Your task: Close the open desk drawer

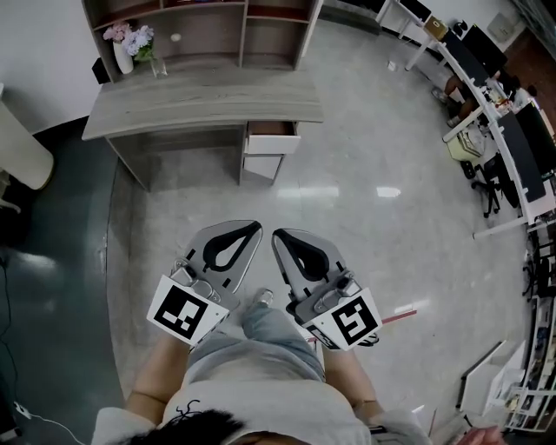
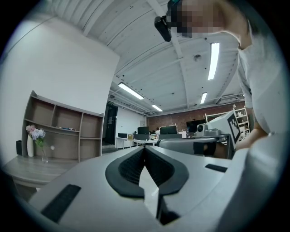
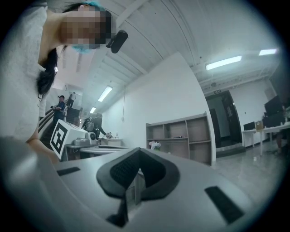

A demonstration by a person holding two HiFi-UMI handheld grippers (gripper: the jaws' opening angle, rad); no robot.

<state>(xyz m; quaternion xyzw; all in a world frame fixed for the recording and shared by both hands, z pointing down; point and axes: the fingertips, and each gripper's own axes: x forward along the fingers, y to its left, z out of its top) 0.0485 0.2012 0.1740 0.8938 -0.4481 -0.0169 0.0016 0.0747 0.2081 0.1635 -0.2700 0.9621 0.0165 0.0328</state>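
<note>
Bright ceiling strips [image 2: 214,60], floor glare, fisheye edges.

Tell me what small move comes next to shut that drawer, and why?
Probably step toward the desk: the drawer stands open, while the left gripper and right gripper, both shut and empty, are held far short of it.

place: open-plan office | cues: desk [image 1: 204,106], wall shelves [image 1: 200,26], monitor workstations [image 1: 521,148], polished floor [image 1: 347,191]

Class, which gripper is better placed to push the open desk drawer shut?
Right, but barely. The open drawer, under the right end of the desk, lies almost straight ahead of the right gripper; the left gripper sits slightly left. Both are shut, empty and well short.
</note>
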